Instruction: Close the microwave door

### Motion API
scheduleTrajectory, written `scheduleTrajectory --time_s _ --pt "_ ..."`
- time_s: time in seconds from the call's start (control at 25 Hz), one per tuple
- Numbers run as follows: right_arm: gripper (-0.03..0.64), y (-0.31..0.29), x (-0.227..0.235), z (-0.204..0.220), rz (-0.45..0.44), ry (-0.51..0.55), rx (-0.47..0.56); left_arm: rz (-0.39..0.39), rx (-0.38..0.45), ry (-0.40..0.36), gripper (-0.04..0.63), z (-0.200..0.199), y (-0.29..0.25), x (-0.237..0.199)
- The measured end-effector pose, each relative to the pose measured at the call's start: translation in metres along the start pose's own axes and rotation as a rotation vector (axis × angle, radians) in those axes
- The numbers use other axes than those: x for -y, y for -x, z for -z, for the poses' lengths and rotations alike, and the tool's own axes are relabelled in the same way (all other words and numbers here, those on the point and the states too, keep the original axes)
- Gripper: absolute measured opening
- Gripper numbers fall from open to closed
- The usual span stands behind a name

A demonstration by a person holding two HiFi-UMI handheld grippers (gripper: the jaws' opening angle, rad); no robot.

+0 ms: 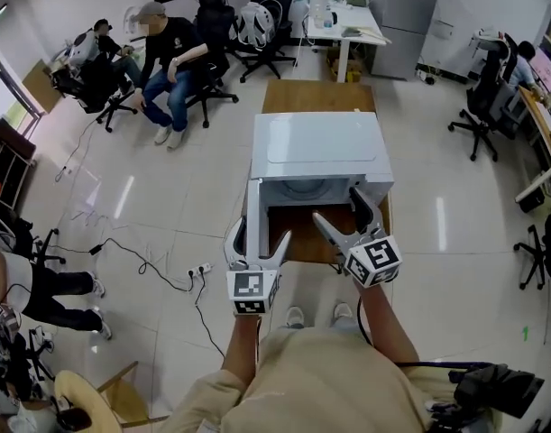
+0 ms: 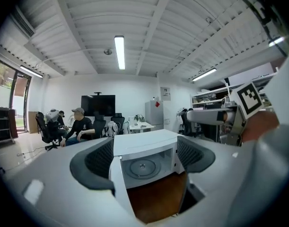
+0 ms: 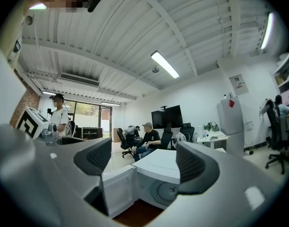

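A white microwave (image 1: 320,147) stands on a wooden table (image 1: 316,96), cavity facing me. Its door (image 1: 252,215) hangs open, swung out to the left. My left gripper (image 1: 260,233) is open at the door's free edge, one finger on either side of it in the head view, pads off it. In the left gripper view the door (image 2: 118,183) rises between the spread jaws of that gripper (image 2: 142,162), with the turntable behind. My right gripper (image 1: 338,204) is open in front of the cavity, holding nothing. The right gripper view shows that gripper (image 3: 146,167) spread before the microwave (image 3: 158,164).
Cables and a power strip (image 1: 198,269) lie on the floor to the left. Two people sit on office chairs (image 1: 167,52) at the back left, and another person (image 1: 32,287) is at the left edge. A white desk (image 1: 343,25) stands behind; a chair (image 1: 482,106) is at right.
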State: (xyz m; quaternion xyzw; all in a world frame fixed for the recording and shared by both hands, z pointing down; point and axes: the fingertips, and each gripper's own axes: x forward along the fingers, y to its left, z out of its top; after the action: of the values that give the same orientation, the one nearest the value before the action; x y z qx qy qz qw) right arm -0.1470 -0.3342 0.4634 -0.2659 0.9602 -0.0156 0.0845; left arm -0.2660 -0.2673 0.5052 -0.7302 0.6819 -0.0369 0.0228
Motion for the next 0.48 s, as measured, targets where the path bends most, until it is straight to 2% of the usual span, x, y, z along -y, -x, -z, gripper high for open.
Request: scheduleTrajectory --time_s 0.16,0.32,0.48 --pt "0.405 -0.010 0.001 0.015 -0.109 0.034 -0.016 -0.016 -0.197 0.076 0.428 0.047 0.008 -0.015" --pt "0.403 -0.023 0.024 0.043 -0.180 0.008 -0.036 -0.020 -0.282 0.107 0.428 0.097 -0.006 -0.045" --pt "0.403 -0.038 0.049 0.064 -0.208 -0.012 -0.022 0.023 -0.370 0.159 0.428 0.138 -0.011 -0.067"
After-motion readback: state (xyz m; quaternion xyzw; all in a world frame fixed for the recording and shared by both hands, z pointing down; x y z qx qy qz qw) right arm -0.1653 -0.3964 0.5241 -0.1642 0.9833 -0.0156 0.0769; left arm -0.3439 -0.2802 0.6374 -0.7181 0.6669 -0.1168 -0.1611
